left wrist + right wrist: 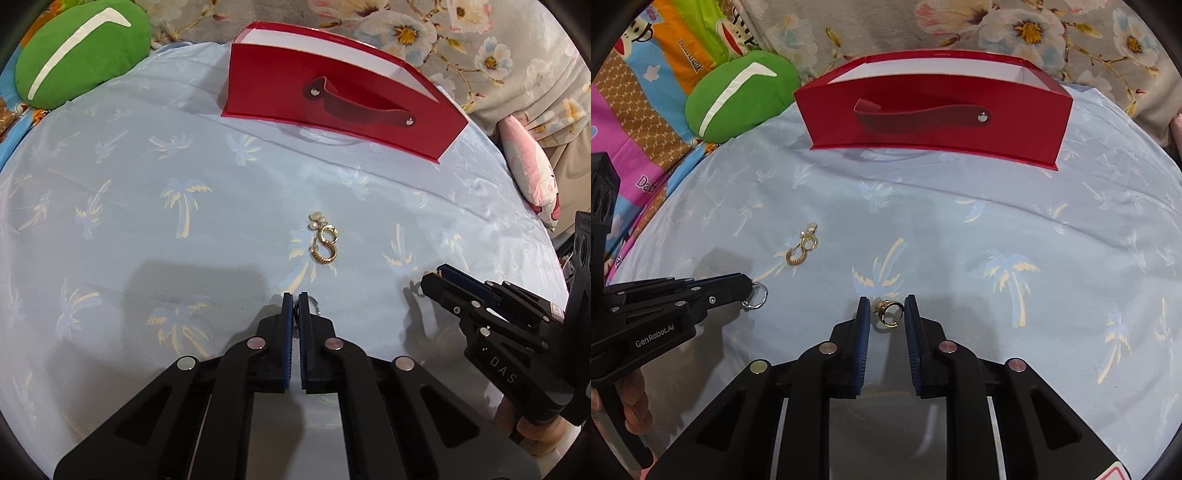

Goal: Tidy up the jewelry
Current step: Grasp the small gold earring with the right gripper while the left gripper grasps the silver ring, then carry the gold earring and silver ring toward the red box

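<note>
Left wrist view: the left tool has its jaws drawn almost together, pinching a thin silver ring of which only an arc peeks out past the right fingertip. Ahead, near the middle of the pale blue palm-print bedsheet, lies a small cluster of gold earrings: a ribbed hoop nearest the tool, a smaller hoop touching it, and pearl pieces at the far end. The cluster's long axis runs away from the camera toward the red box, which stands open-topped at the far edge, its strap handle lying across the front wall. The right tool enters from the right, tips pointing left; whether its jaws are apart cannot be told from here. A green cushion sits far left.

Right wrist view: the right tool stands narrowly apart, its blue pads flanking a gold ring without clearly touching it. The ring stands on edge, its ornate head turned left. The left tool comes in from the left, holding the silver ring by its rim, the loop projecting past the tips.
</note>
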{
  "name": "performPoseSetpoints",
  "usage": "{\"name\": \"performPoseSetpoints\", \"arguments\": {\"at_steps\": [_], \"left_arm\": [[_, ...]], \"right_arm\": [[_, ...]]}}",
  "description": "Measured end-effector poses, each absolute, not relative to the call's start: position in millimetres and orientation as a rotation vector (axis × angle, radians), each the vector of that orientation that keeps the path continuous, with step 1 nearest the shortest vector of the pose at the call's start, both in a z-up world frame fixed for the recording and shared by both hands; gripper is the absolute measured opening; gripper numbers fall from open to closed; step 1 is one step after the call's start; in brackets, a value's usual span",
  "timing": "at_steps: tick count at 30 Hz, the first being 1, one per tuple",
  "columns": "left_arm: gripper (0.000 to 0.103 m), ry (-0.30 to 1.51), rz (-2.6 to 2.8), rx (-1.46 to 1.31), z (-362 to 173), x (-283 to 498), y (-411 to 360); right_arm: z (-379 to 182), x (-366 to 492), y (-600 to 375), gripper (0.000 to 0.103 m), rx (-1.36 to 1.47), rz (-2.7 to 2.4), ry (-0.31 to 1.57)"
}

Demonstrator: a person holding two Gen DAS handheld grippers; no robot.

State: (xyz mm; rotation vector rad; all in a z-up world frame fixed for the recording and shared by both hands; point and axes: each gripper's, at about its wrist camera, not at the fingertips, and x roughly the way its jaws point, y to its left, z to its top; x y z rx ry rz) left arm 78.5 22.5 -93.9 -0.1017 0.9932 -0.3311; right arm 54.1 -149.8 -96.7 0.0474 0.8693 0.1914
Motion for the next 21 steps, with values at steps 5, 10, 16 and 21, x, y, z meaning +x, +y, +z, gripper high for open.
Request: {"name": "performPoseSetpoints", "arguments": {"at_steps": [5,10,16,21], "left_arm": [[0.001,0.951,-0.340,-0.112,-74.3,74.0,26.1],[0.001,0.874,-0.343,-0.111,-42.7,73.7,30.6],[0.001,0.765,-0.342,-0.113,1.3,84.3,34.2],[0.001,0.647,-0.334,-0.095,46.4,98.4,34.2]], "right_arm": [[-78.7,50.7,-161.7,0.017,0.072,0.172,0.826],[-55.6,48.9,-176.8,0.017,0.100,0.149,0.769],[-17.7,56.3,-194.9,0.017,0.107,0.126,0.682],[28.1,70.6,-208.1,0.017,0.088,0.116,0.578]]}}
